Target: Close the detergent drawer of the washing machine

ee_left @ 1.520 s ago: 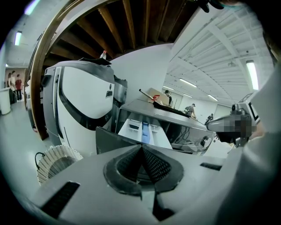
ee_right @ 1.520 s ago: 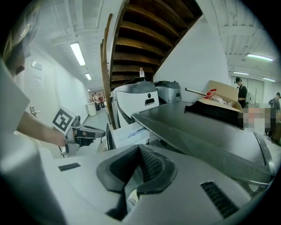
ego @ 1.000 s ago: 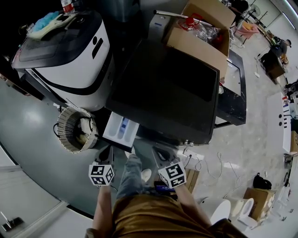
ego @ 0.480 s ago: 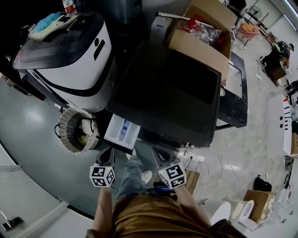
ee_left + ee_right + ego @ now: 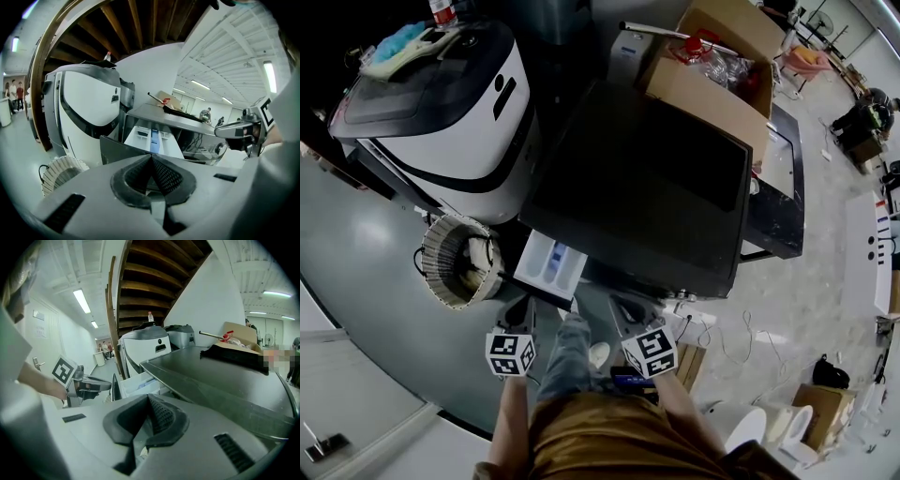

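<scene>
While the detergent drawer (image 5: 548,262) juts open from the washing machine (image 5: 647,187), just ahead of my left gripper (image 5: 523,304) (closed, empty, like my right gripper (image 5: 621,306)), I'd press its front squarely, straight in.

We're wearing a mustard-brown top (image 5: 600,436), faded blue jeans (image 5: 565,352) and a white shoe (image 5: 596,353), that's about all the head view catches of us. Left tongs (image 5: 523,307) and right tongs (image 5: 624,307) are the same build: smooth light-grey plastic shells with a few dark rectangular slots cut in. Each carries a marker cube, left one (image 5: 510,353) and right one (image 5: 649,352), white faces with chunky black square patterns. Up close the pads (image 5: 166,176) are dark rubber with a fine cross-hatched texture, set in a rounded dark-grey collar.
</scene>
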A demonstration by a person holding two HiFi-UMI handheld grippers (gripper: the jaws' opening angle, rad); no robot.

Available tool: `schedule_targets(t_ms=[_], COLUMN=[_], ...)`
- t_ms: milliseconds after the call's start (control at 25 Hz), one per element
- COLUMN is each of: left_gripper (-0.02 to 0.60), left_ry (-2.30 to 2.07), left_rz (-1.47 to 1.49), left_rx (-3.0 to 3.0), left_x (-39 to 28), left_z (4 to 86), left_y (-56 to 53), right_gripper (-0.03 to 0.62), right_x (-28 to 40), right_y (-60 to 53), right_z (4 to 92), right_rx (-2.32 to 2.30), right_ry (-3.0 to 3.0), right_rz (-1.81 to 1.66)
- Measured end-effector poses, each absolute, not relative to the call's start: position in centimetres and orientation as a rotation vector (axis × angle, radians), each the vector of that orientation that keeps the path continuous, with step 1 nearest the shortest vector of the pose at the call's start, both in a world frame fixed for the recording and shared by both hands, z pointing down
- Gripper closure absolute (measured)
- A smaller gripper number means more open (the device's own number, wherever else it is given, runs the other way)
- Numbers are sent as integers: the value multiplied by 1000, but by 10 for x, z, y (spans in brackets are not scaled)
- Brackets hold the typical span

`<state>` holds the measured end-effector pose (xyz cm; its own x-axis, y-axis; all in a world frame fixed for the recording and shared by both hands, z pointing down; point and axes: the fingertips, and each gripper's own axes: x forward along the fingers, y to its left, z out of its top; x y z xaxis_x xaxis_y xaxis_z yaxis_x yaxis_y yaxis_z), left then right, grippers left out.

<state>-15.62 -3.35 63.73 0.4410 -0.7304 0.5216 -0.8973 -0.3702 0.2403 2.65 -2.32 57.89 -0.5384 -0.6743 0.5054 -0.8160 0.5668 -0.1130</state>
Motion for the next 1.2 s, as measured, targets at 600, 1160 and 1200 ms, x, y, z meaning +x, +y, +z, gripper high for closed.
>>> schedule_targets(t_ms=[600, 1160, 1200], left_gripper=[557, 557, 557], left_ry=[-1344, -1301, -1297], left_rz=[391, 416, 417], left_rx=[2198, 2238, 2241], left_x=[-147, -142, -142], left_z=[635, 634, 634], left_y=[-52, -66, -68], right_gripper=[582, 582, 582], right_x=[33, 26, 26], right_y=[-29, -37, -38], right_z=[580, 582, 582], right_rx=[1213, 1195, 1195], right_ry=[-2387, -2392, -2391], right_rz=[500, 521, 522])
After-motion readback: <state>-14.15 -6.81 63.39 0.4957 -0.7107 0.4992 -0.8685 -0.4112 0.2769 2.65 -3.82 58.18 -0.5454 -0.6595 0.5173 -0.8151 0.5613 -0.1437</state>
